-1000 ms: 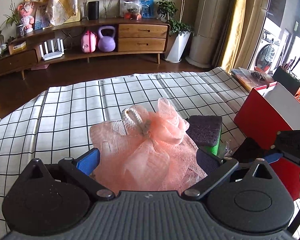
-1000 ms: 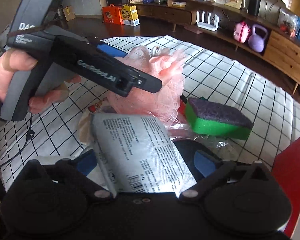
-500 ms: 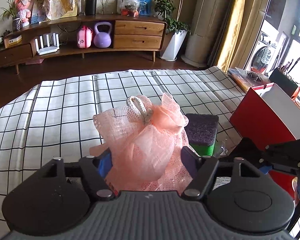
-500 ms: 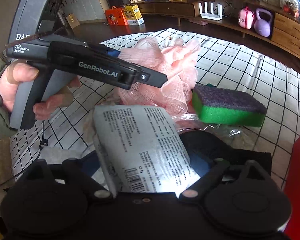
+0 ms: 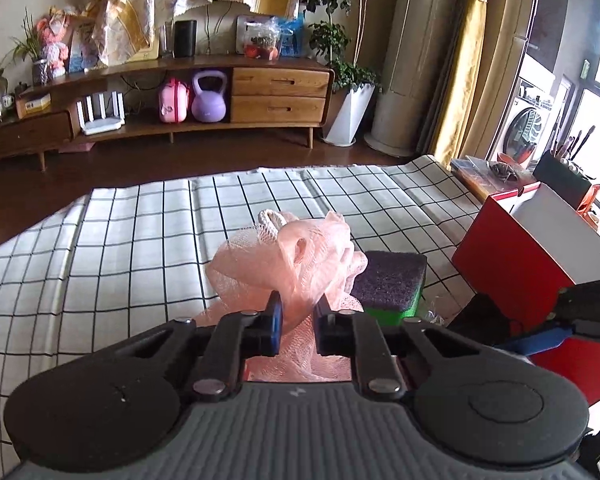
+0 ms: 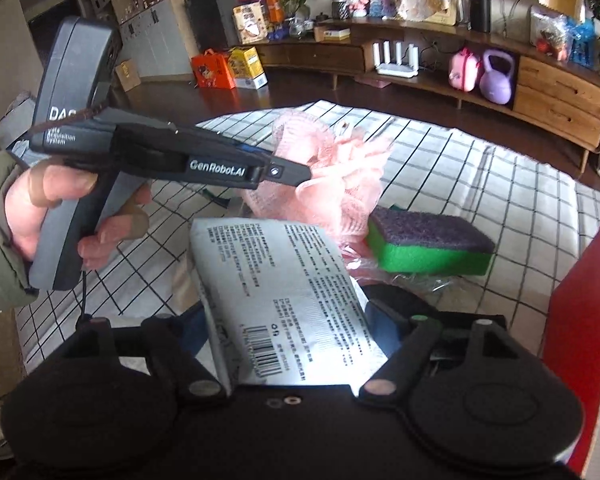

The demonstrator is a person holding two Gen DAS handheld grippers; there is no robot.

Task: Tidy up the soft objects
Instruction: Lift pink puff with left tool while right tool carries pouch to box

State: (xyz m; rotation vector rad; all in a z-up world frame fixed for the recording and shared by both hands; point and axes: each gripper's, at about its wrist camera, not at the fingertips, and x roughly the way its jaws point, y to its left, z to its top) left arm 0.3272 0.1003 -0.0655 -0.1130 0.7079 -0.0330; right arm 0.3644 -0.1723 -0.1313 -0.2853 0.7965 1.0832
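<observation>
A pink mesh bath pouf [image 5: 284, 264] with a white cord loop [image 5: 272, 218] sits on the checked tablecloth [image 5: 140, 248]. My left gripper [image 5: 298, 320] is closing on it, and its pads pinch the mesh near its base. The right wrist view shows the same left gripper [image 6: 302, 172] from the side, held by a hand [image 6: 40, 208], with the pouf [image 6: 340, 168] at its tips. My right gripper [image 6: 284, 312] is closing with a white printed packet [image 6: 284, 280] between its jaws, pads against both long edges. A green sponge [image 5: 388, 280] with a purple top lies right of the pouf.
A red and white box [image 5: 512, 256] stands at the right table edge, close to the sponge [image 6: 432, 240]. Crumpled clear plastic [image 6: 412, 280] lies under the sponge. A wooden sideboard [image 5: 280, 92] and a potted plant [image 5: 348, 112] stand across the floor.
The left jaws came together from wide open and now squeeze the pouf, bunching it narrower and taller. The right jaws drew in a little around the packet.
</observation>
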